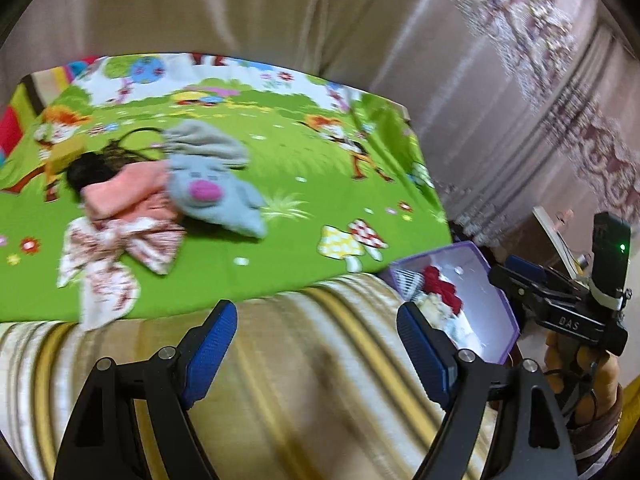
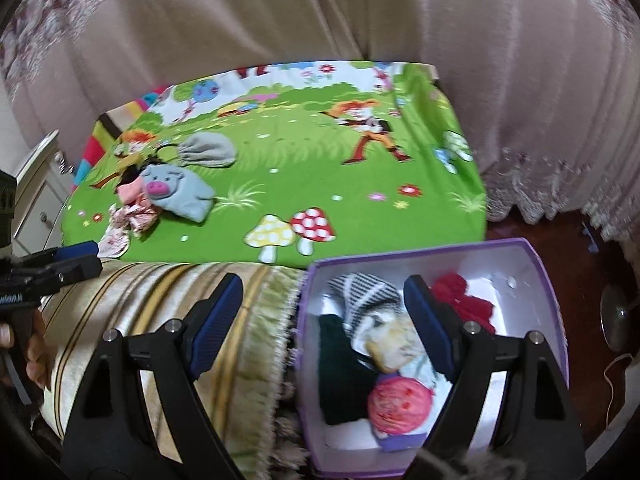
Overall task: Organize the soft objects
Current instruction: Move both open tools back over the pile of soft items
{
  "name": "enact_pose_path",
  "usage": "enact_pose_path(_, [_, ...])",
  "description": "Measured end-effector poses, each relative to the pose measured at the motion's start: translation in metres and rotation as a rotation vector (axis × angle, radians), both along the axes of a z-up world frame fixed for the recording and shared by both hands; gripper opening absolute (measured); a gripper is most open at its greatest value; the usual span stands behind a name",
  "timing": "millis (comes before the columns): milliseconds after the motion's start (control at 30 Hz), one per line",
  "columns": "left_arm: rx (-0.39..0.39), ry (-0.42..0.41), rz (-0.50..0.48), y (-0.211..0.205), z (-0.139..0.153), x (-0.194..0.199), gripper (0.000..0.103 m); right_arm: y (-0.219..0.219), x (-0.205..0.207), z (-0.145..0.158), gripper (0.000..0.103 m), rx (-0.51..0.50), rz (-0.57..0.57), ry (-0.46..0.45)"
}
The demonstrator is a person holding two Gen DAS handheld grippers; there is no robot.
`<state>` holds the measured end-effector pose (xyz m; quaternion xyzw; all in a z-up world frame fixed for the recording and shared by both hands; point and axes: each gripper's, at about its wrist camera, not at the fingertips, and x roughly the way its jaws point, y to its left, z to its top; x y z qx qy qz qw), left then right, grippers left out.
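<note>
1. Two hand-held grippers are out, one in each hand. The left hand-held gripper (image 1: 316,344) is spread wide with nothing between its blue fingers (image 1: 212,344). It hangs over a striped blanket (image 1: 280,380).
2. The right hand-held gripper (image 2: 324,320) is spread wide too and holds nothing. One finger is over the striped blanket and the other is over a purple box (image 2: 536,264).
3. The purple box sits just beside the blanket edge. Inside it are a striped cloth (image 2: 368,292), a red knit thing (image 2: 460,300), a dark green cloth (image 2: 344,368) and a pink ball (image 2: 400,404).
4. Farther away lies a green picture mat (image 2: 320,184) with mushrooms on it.
5. On the left part of the mat is a small pile of soft things: a blue pig toy (image 2: 176,192), a grey pouch (image 2: 208,150), a pink cloth (image 1: 124,192), a flowery bow (image 1: 116,256) and something black (image 1: 86,170).
6. Behind it all hang tan curtains (image 2: 320,12).
</note>
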<state>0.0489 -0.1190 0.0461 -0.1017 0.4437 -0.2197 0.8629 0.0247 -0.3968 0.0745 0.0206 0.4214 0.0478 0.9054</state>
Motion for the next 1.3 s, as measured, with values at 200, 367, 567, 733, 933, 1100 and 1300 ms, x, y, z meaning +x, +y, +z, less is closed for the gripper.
enact_pose_path(200, [0.002,0.014,0.100,0.047,-0.004,0.008,0.083,0.030,0.014,-0.003,0.085,-0.002,0.070,0.009])
enact_pose_path(367, [0.014,0.031,0.167,0.078,-0.009,0.015,0.083,0.049,0.024,-0.006,0.085,-0.007,0.114,0.021])
enact_pose_path(567, [0.031,0.063,0.214,0.100,-0.018,0.028,0.083,0.069,0.038,-0.009,0.085,-0.005,0.160,0.029])
enact_pose_path(733, [0.056,0.087,0.235,0.109,-0.026,0.046,0.081,0.087,0.052,-0.015,0.085,-0.010,0.207,0.040])
enact_pose_path(933, [0.086,0.125,0.214,0.111,-0.036,0.071,0.073,0.108,0.075,-0.025,0.085,-0.009,0.257,0.058])
enact_pose_path(1100, [0.154,0.133,0.206,0.108,-0.042,0.087,0.066,0.125,0.094,-0.035,0.085,-0.015,0.301,0.074])
enact_pose_path(1300, [0.323,0.118,0.143,0.096,-0.050,0.103,0.065,0.146,0.115,-0.048,0.085,-0.047,0.390,0.095])
